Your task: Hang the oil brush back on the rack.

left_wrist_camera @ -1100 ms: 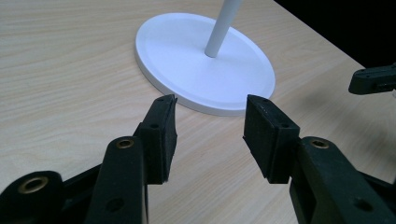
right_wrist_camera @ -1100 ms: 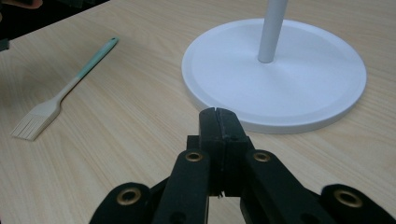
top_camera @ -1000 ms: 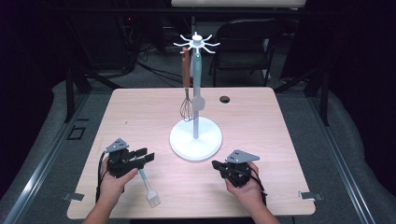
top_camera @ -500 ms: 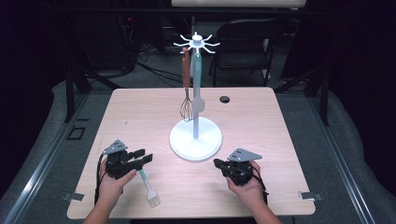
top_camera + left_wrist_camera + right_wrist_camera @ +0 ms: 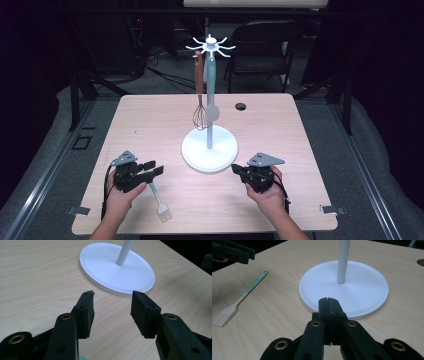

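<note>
Black jaws of your left gripper (image 5: 150,168) stood apart with nothing between them, hovering just above the brush's (image 5: 159,203) teal handle, exactly as a second before; the brush had not shifted on the tabletop (image 5: 150,125). Your right gripper (image 5: 238,170), jaws pressed together on nothing, rested beside the white stand (image 5: 209,149), where a whisk (image 5: 199,116) and spatula (image 5: 212,90) hung. With nothing changed, the brush was, I judge, not yet picked up for hanging.
</note>
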{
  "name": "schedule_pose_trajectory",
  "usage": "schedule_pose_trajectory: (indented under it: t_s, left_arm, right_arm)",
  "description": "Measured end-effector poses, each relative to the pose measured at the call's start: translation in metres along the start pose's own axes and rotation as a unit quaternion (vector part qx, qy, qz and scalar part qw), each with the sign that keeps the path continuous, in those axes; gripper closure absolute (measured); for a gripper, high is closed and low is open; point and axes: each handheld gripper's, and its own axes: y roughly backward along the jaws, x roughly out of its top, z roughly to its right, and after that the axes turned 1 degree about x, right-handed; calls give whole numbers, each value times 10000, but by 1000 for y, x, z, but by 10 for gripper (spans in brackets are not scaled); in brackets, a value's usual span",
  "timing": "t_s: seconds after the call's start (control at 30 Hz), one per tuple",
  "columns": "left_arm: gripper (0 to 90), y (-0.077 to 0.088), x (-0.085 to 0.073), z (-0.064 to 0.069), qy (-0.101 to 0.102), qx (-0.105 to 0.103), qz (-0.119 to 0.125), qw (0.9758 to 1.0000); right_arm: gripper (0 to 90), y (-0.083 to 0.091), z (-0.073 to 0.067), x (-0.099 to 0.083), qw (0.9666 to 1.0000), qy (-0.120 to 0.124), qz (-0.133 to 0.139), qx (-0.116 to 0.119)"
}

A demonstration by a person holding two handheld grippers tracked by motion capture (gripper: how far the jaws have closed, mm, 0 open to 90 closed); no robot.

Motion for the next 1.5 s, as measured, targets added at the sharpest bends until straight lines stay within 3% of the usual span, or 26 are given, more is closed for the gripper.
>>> schedule_pose_trajectory:
  t_s: [0.57,1.13,1.2,1.5]
  left_arm:
    - [531,-5,-1,1,-43,-21,-73,10000]
    - [531,-6,-2,-2,-44,-35,-105,9999]
    - [532,-6,-2,-2,-50,-29,-104,9999]
    - [532,-5,-1,-6,-19,-23,-82,10000]
  right_arm:
    - [900,13,14,39,9997,98,177,-122]
    - [900,20,11,120,9963,428,733,-164]
    - [900,22,12,137,9947,492,879,-200]
    - [900,30,14,180,9912,545,1183,-253]
